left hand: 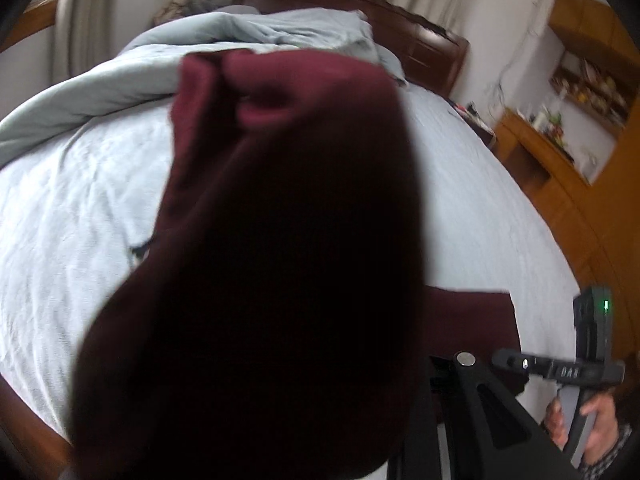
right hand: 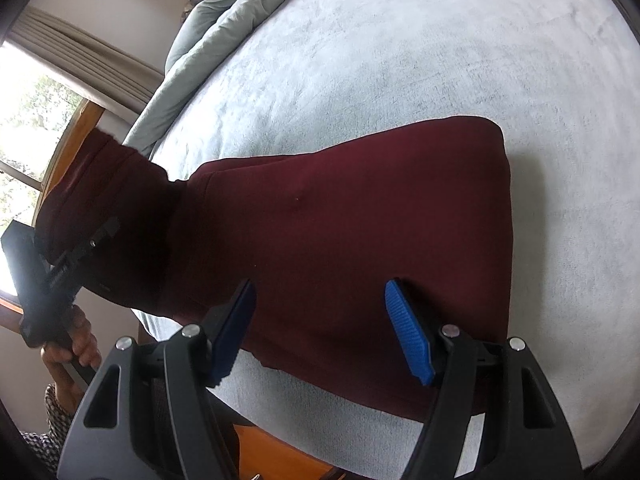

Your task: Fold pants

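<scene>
Hanging spread above the pants [right hand: 340,240], right claw [right hand: 320,320] grips nothing.

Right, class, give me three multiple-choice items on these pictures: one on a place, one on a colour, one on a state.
1. Where do the dark red fabric pants lie?
A. pale grey bedsheet
B. wooden floor
C. chair

2. What colour are the right gripper pads?
A. green
B. blue
C. white

3. How do the right gripper's jaws stand?
A. shut on cloth
B. shut, empty
C. open

Key: 1 A, the sheet surrounds the pants; 2 B, ribbed blue pads show; 3 C, a wide gap shows between them.
</scene>
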The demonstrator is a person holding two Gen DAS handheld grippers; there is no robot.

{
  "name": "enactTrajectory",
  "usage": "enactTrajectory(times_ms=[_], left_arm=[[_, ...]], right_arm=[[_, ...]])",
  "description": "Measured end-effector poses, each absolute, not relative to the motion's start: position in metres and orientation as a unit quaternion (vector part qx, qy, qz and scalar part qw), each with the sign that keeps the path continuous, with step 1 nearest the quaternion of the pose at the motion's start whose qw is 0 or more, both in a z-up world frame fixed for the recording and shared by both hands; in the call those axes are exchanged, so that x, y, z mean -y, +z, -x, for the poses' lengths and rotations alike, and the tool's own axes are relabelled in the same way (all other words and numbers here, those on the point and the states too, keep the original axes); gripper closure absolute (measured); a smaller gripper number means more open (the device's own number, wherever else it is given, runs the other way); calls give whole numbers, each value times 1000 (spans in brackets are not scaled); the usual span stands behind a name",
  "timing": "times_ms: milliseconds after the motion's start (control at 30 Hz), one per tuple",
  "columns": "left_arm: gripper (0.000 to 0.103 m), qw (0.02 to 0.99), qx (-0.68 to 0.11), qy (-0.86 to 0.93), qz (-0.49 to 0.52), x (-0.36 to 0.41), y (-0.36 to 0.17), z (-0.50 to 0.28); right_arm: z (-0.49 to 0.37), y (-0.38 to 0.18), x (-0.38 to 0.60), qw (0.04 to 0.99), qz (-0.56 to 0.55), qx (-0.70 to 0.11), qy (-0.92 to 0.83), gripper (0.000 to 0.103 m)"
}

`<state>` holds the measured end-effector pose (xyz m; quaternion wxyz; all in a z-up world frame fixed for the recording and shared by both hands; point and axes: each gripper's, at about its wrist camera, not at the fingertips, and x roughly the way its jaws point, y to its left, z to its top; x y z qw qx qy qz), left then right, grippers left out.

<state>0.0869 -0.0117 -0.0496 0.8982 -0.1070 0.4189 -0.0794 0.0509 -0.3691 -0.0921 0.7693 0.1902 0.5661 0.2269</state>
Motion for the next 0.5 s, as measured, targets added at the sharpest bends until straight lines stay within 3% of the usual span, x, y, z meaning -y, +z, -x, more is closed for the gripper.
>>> enactTrajectory(times_ms=[200, 300, 333, 400, 500], left_arm=[[75, 885, -448, -115, 56, 50, -66, -80], [66, 871, -473, -130, 33, 70, -79, -78], [62, 868, -478, -133, 23, 75, -82, -78], [22, 853, -494, -164, 22, 84, -88, -78], [18, 847, -497, -188, -1, 96, -87, -71]], right_arm=[[-50, -94, 374, 767, -198, -566, 229, 36], [-51, -96, 376, 765, -203, -566, 231, 36], [-50, -96, 377, 764, -206, -566, 231, 36], [-52, -97, 380, 762, -212, -566, 233, 36], [-52, -97, 383, 761, -213, -567, 234, 36]])
